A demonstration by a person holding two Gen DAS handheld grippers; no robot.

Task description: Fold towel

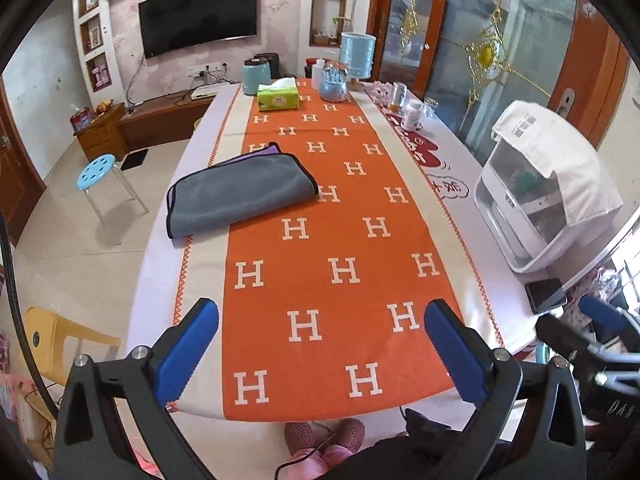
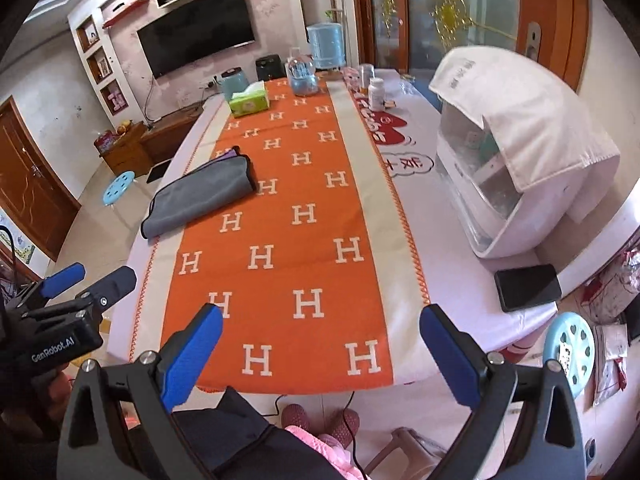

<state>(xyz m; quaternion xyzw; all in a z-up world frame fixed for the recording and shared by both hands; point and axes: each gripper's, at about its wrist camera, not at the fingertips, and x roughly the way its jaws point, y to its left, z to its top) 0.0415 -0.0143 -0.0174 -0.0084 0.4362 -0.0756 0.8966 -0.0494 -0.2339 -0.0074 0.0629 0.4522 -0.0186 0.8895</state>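
While we look along the desk (image 1: 460, 184), this is what we see:
Towel: our gray towel (image 1: 240, 194) lies folded on the left side of the desk, far from us.
Left hand-held gripper (image 1: 321, 330): wide apart, holding nothing, above the near edge.
Right hand-held gripper (image 2: 321, 330): wide apart too, holding nothing.
Phone: our black phone (image 2: 527, 287) rests by the right edge.

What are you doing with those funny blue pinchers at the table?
A person is holding two tools, one in each hand, for folding a towel. The gray towel lies folded over on the left side of the orange runner, with a bit of purple showing at its far edge. Neither tool touches it: the left tool and the right tool are both open and empty, held near the table's front edge.
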